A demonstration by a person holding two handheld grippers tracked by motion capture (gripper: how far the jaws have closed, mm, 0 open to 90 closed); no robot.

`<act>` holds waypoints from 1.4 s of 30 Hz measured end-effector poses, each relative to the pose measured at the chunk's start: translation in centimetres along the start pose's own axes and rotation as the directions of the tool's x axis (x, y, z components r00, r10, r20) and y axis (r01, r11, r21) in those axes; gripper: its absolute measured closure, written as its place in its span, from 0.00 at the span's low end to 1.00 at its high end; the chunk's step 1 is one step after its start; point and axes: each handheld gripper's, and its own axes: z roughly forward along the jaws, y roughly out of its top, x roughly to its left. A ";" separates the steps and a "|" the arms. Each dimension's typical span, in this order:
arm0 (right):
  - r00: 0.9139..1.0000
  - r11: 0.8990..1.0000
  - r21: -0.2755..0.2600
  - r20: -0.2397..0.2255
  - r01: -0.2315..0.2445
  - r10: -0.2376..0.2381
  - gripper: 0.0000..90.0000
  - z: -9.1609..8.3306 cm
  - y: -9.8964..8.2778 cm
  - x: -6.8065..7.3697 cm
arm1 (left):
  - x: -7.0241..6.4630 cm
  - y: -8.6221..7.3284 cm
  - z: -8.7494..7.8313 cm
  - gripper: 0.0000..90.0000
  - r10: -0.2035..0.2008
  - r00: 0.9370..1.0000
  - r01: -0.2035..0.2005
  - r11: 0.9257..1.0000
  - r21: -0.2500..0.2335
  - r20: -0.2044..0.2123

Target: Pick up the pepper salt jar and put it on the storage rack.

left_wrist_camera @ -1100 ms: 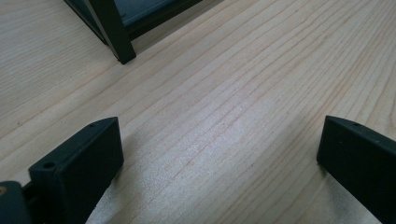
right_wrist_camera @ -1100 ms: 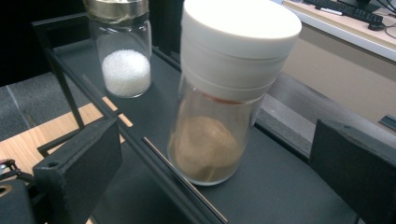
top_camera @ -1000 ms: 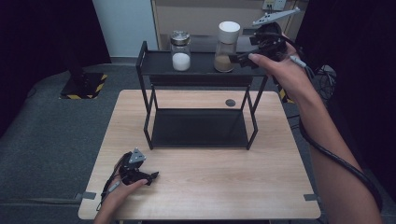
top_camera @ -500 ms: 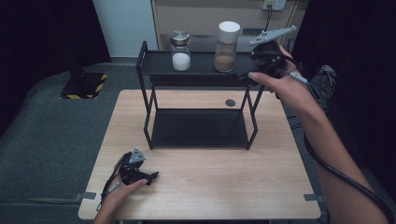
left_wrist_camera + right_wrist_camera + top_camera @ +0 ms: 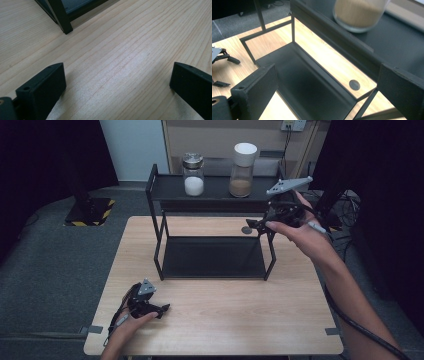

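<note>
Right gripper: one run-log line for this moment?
right gripper: open, empty, near rack top shelf | brown jar: on top shelf, untouched | white jar: on shelf | left gripper: open, on table

High view overlooks the table [image 5: 215,320]; both close gripper views perhaps share its rack [image 5: 307,82].

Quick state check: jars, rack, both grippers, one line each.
Brown powder jar: upright on the rack's top shelf, white lid on, free of both grippers.
White powder jar: upright on the same shelf, metal lid on.
Rack: standing on the table, lower shelf bare.
Right gripper: open, nothing between the fingers, in the air at the rack's right end.
Left gripper: open, holding nothing, low over the table.
</note>
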 end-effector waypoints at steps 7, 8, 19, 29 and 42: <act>1.000 1.000 0.016 -0.012 -0.021 0.022 0.04 0.5 -2.7 0.3 | 0.0 0.0 0.0 0.00 -0.001 1.000 0.001 1.000 0.000 -0.001; 1.000 1.000 0.016 -0.012 -0.026 0.026 0.04 0.5 -3.1 0.4 | 0.0 0.0 0.0 0.00 -0.001 1.000 0.001 1.000 0.000 -0.001; 0.998 0.997 0.036 -0.014 -0.063 0.063 0.04 1.3 -7.6 1.4 | -0.1 0.0 0.0 0.00 -0.002 1.000 0.002 1.000 0.000 -0.003; 0.996 0.991 0.104 -0.012 -0.085 0.087 0.04 3.0 -11.2 2.2 | -0.1 0.0 0.0 0.00 -0.002 1.000 0.002 1.000 0.000 -0.004; 0.992 0.982 0.153 -0.035 -0.114 0.121 0.04 5.2 -16.0 3.5 | -0.2 0.0 0.0 0.00 -0.004 1.000 0.004 1.000 0.000 -0.009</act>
